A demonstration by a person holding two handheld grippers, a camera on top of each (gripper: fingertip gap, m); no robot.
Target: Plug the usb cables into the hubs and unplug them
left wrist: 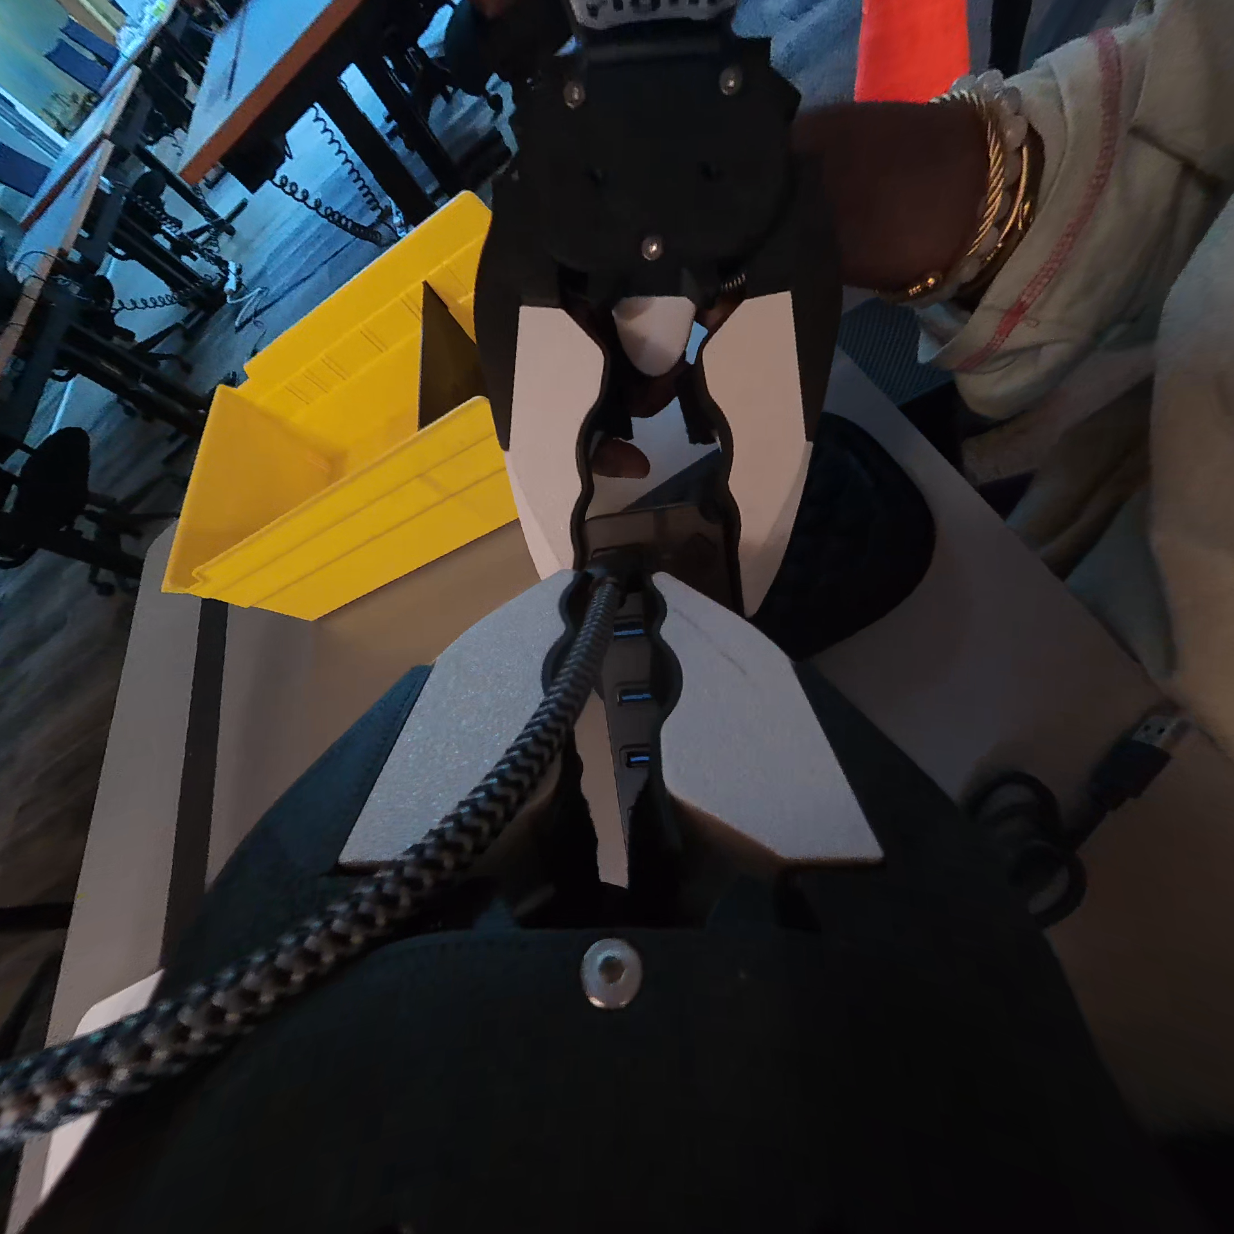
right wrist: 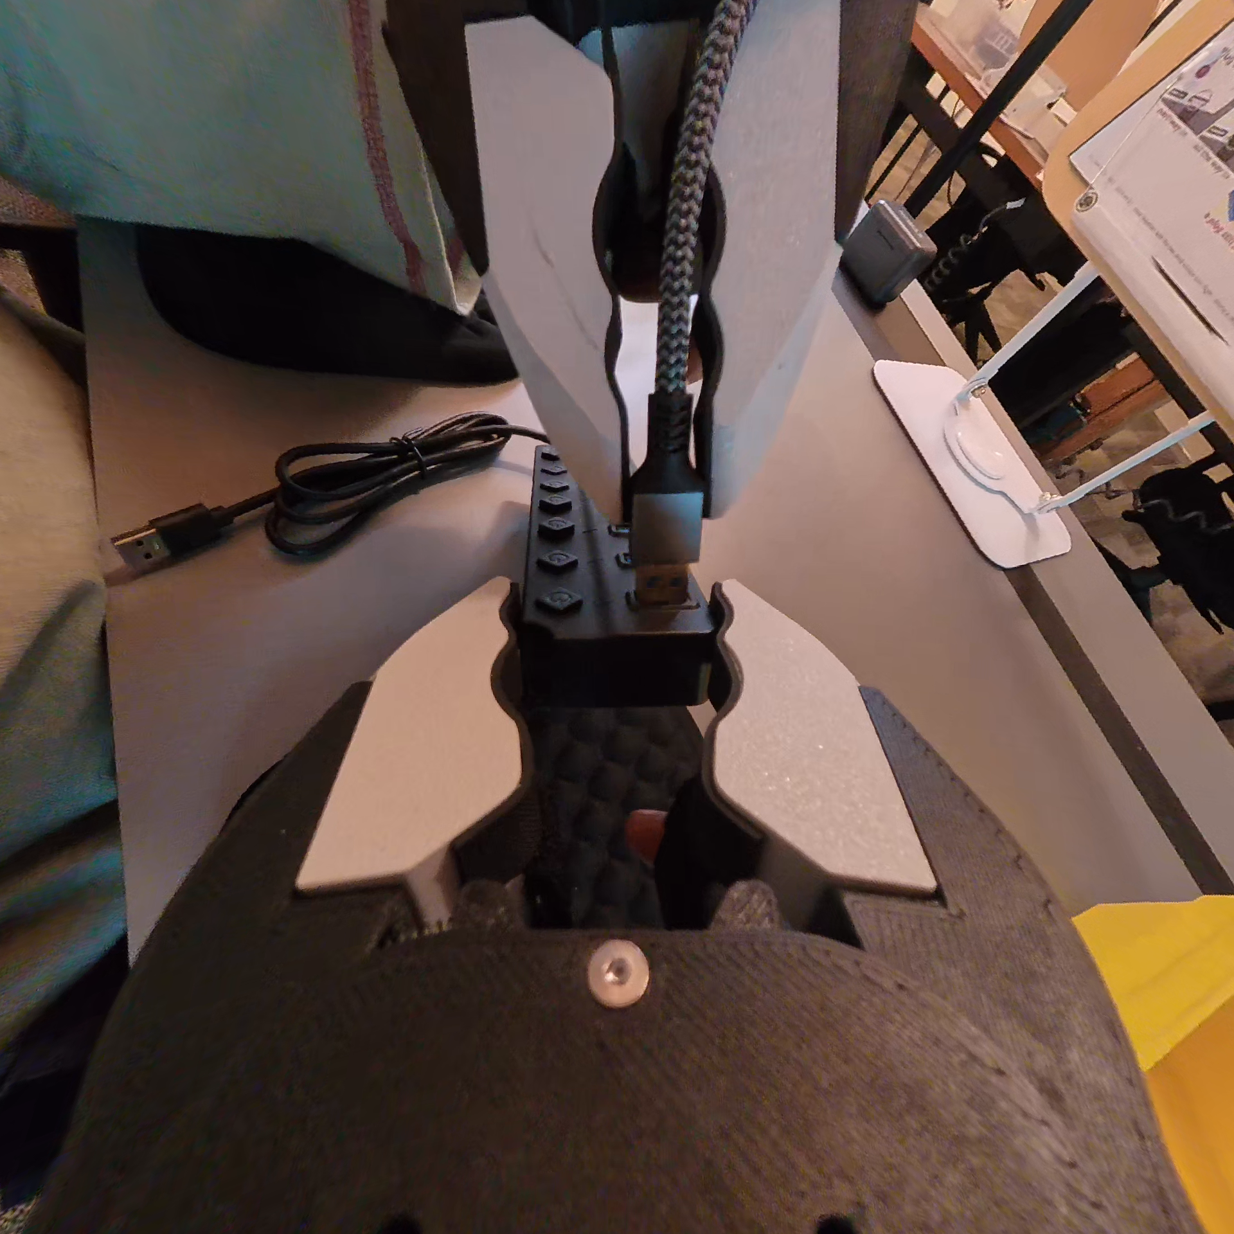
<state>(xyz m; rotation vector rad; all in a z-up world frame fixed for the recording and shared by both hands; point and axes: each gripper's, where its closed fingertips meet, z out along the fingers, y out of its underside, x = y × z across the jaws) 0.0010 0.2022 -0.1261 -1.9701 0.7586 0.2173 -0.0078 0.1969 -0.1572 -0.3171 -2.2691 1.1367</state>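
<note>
My right tool point(right wrist: 611, 621) clamps the end of the black multi-port USB hub point(right wrist: 601, 594) on the tabletop point(right wrist: 267, 668); my left tool point(right wrist: 658, 494) pinches the braided grey-and-black USB cable's plug point(right wrist: 668, 527), metal tip partly in the end port. Unplugging remains, I judge; the thin black coiled cable point(right wrist: 347, 481) lies unplugged beside.

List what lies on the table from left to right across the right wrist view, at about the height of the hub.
Loose USB plug → coiled thin black cable → black hub with the braided cable's plug at its near port → white stand base at the table's right edge.
</note>
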